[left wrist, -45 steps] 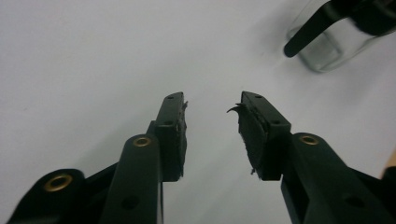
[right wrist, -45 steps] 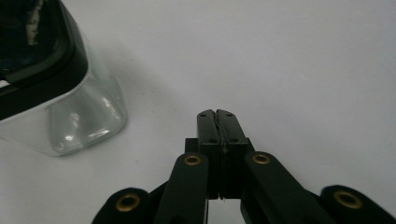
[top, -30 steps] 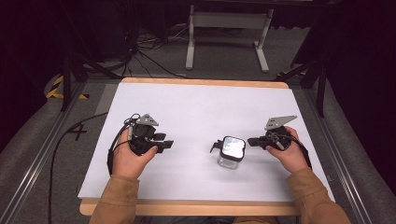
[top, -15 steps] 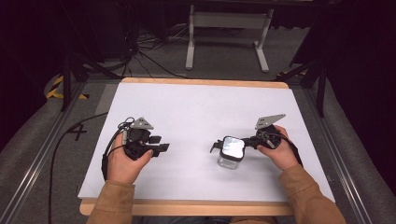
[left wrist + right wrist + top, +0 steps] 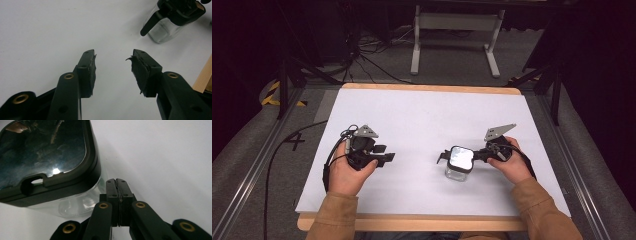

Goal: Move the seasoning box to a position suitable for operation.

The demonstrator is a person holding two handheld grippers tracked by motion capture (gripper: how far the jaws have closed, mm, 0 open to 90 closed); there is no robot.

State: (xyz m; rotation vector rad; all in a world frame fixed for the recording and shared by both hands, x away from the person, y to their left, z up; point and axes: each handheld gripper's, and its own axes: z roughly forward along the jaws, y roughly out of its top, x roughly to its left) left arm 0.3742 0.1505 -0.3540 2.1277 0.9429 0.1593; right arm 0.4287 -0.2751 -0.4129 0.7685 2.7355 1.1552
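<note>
From above, a square clear glass jar with a black-rimmed glossy lid [image 5: 460, 162] stands on the white tabletop [image 5: 427, 115], right of centre and near the person's edge. The right gripper [image 5: 479, 154] lies just beside the jar's lid, and from this height I cannot say whether it touches. The left gripper [image 5: 384, 156] sits well apart on the left, pointing toward the jar.

In the left gripper view, its jaws stand spread with only bare tabletop between them; the jar [image 5: 165, 27] stands farther off at upper right.

In the right gripper view, the jaws are pressed together on nothing, their tips just beside the jar's [image 5: 50, 157] glass corner, below the lid.
</note>
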